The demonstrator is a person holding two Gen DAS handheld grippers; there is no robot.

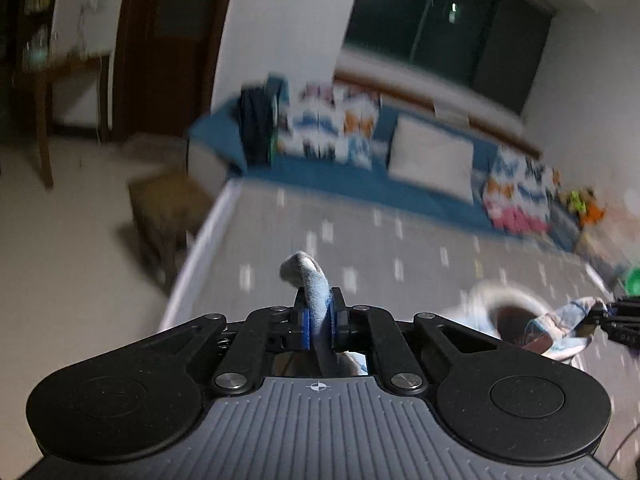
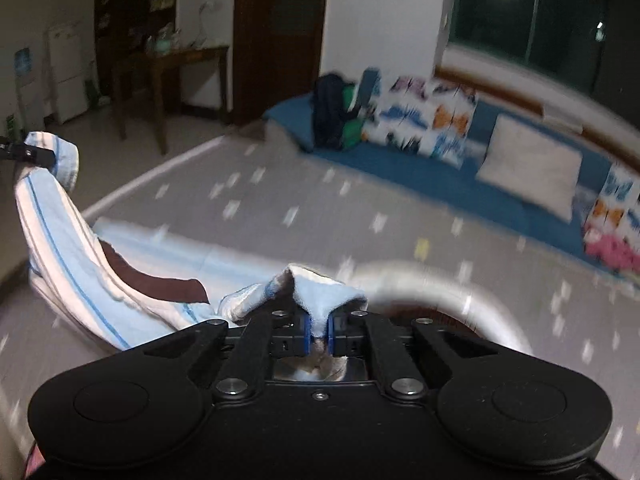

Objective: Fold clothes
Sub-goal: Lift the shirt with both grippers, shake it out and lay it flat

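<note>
- garment (image 2: 80,248) strung between the two grippers, its lower part draping onto the mat (image 2: 360,208) below
- left gripper (image 1: 320,316) pinches one corner; right gripper (image 2: 319,326) pinches the other, well apart
- in the left wrist view the right gripper sits at the far right edge; in the right wrist view the left gripper sits at the far left edge
- sofa (image 2: 440,176) runs along the mat's far side, under the window (image 2: 540,20)
- cushions (image 2: 528,164) on the sofa, against its back
- wooden table (image 2: 172,64) behind the mat, left of the sofa — near the doorway
</note>
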